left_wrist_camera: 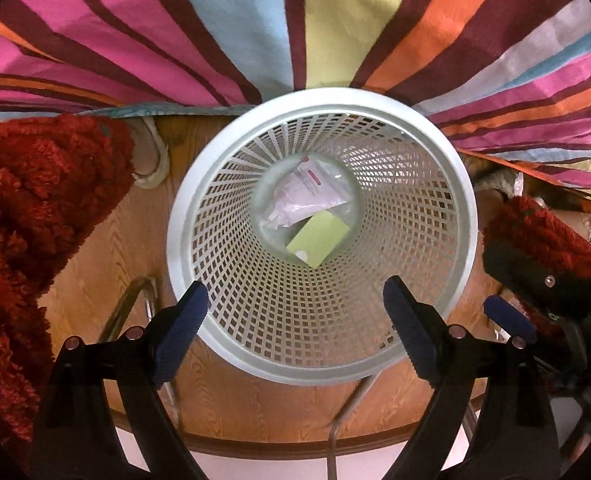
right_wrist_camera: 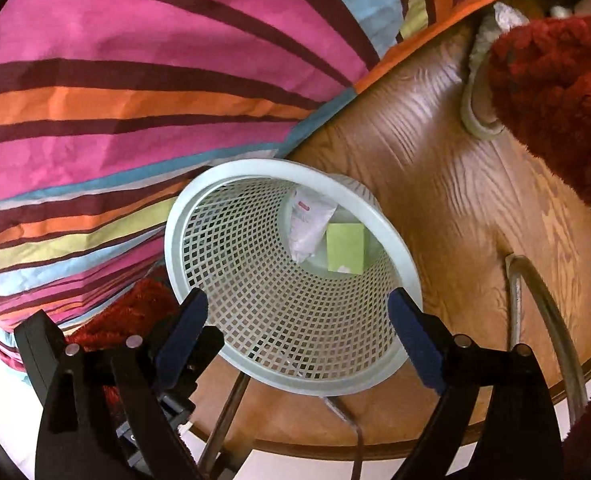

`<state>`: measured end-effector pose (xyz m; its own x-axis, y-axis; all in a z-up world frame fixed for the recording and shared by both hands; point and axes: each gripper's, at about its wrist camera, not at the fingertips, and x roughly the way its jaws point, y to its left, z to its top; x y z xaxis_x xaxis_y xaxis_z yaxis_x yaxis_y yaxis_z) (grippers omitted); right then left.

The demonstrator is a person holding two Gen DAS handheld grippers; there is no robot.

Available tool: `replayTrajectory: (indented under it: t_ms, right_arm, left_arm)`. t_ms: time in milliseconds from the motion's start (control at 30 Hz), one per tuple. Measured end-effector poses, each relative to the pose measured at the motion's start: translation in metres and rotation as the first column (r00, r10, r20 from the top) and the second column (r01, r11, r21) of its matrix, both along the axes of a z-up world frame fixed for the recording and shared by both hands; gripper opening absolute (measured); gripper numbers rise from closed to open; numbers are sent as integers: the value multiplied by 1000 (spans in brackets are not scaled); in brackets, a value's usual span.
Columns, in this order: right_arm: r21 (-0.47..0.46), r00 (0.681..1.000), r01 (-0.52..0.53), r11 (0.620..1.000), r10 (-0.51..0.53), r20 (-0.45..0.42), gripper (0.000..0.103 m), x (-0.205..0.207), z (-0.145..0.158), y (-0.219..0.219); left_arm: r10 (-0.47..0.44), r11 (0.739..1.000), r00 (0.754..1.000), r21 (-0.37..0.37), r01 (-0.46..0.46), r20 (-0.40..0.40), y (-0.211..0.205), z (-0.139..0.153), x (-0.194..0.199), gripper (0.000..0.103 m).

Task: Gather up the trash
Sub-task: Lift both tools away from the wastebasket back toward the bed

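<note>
At the far left is a red fluffy rug, lying on a wooden floor. Next to it the left gripper hangs over a white mesh basket, its jaws wide apart and nothing between them. At the bottom of the basket lie a crumpled white wrapper and a green card, touching each other. A striped cloth is behind the basket. To the right, the right gripper is also open and empty above the same basket.
</note>
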<state>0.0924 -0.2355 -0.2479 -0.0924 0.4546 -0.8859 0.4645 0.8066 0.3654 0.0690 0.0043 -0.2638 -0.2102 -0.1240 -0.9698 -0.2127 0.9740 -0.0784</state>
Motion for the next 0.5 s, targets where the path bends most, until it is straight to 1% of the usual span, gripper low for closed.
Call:
replayTrajectory:
  t_ms: [167, 233, 300, 400, 500]
  right_arm:
    - [-8, 996, -27, 1000, 27, 82, 87, 0, 26, 0]
    - [-30, 991, -51, 998, 54, 124, 87, -1, 38, 2]
    - [-72, 980, -76, 995, 87, 177, 87, -2, 54, 4]
    - [-123, 961, -92, 988, 121, 249, 87, -4, 76, 5]
    - [-158, 934, -87, 984, 136, 331, 87, -7, 103, 5]
  left_arm:
    - [16, 1000, 999, -4, -16, 38, 5, 15, -1, 87]
    - [17, 1000, 998, 2, -18, 66, 7, 24, -1, 87]
    - [15, 1000, 995, 15, -17, 96, 8, 33, -2, 87]
    - [-3, 999, 987, 53, -5, 158, 9, 52, -3, 87]
    - [-46, 994, 972, 111, 21, 232, 6, 76, -5, 87]
